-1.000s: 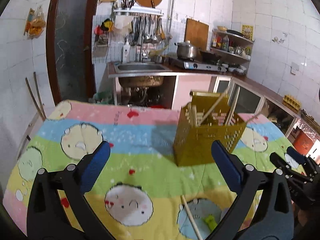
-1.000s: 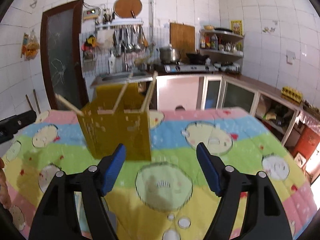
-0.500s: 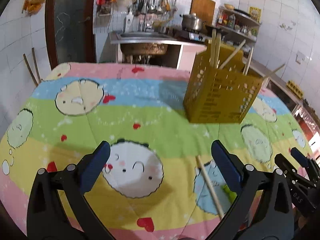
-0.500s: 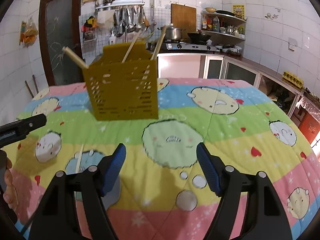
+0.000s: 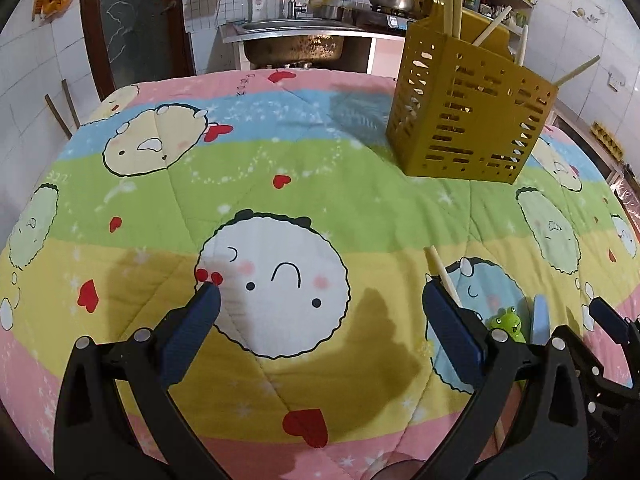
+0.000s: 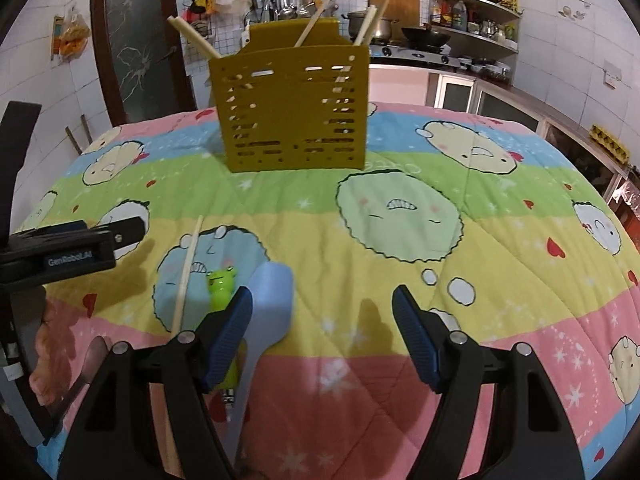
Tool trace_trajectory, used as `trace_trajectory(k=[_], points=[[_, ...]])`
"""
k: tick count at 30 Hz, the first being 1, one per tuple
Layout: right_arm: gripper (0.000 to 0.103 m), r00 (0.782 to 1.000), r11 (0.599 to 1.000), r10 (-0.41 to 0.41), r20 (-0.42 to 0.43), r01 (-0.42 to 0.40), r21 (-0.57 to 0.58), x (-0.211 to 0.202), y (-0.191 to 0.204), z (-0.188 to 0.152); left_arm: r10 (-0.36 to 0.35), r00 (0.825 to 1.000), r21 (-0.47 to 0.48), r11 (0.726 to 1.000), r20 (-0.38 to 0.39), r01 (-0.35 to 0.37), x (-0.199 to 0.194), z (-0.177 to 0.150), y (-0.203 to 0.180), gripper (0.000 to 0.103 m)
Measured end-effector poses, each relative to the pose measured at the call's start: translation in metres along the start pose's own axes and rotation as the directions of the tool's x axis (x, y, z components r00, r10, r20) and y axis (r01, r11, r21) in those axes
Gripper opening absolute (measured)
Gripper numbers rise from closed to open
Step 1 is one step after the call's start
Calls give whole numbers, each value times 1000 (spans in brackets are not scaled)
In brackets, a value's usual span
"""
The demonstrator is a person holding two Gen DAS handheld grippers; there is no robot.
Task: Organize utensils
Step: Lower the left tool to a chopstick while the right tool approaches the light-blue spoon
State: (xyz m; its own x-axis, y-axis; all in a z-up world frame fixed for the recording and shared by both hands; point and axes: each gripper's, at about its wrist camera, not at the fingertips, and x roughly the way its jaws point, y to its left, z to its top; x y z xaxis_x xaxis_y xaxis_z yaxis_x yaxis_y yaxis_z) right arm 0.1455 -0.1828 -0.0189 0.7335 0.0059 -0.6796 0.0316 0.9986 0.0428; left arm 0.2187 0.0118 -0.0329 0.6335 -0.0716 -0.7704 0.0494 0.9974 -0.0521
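Both hand-held grippers have descended toward the tabletop [image 6: 500, 240], jaws spread and empty. Left hand-held gripper [image 5: 320, 320] hangs over bare quilt; right hand-held gripper [image 6: 322, 316] stands just right of the pale blue spoon [image 6: 270, 292], frog-topped utensil [image 6: 220, 280] and loose chopstick [image 6: 186, 268]. Advise shifting left, then straddling one handle squarely. Yellow holder [image 6: 292, 112] stands well beyond.

A home kitchen: white tiled walls, a steel sink [image 5: 294, 40] at top centre, ladles hanging above it, a pot [image 6: 366, 26] on the stove and bottle-filled shelves [image 6: 472, 16] at upper right.
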Motion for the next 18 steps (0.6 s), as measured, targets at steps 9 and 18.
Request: trace_trajectory(k=[9, 18], points=[[69, 998, 1000, -16, -60, 15, -20, 17, 20, 8, 39, 999, 13, 999, -7, -39, 5, 0, 1, 98], [39, 991, 1000, -13, -136, 10, -21, 32, 27, 7, 52, 998, -47, 997, -44, -54, 16, 2, 17, 98]])
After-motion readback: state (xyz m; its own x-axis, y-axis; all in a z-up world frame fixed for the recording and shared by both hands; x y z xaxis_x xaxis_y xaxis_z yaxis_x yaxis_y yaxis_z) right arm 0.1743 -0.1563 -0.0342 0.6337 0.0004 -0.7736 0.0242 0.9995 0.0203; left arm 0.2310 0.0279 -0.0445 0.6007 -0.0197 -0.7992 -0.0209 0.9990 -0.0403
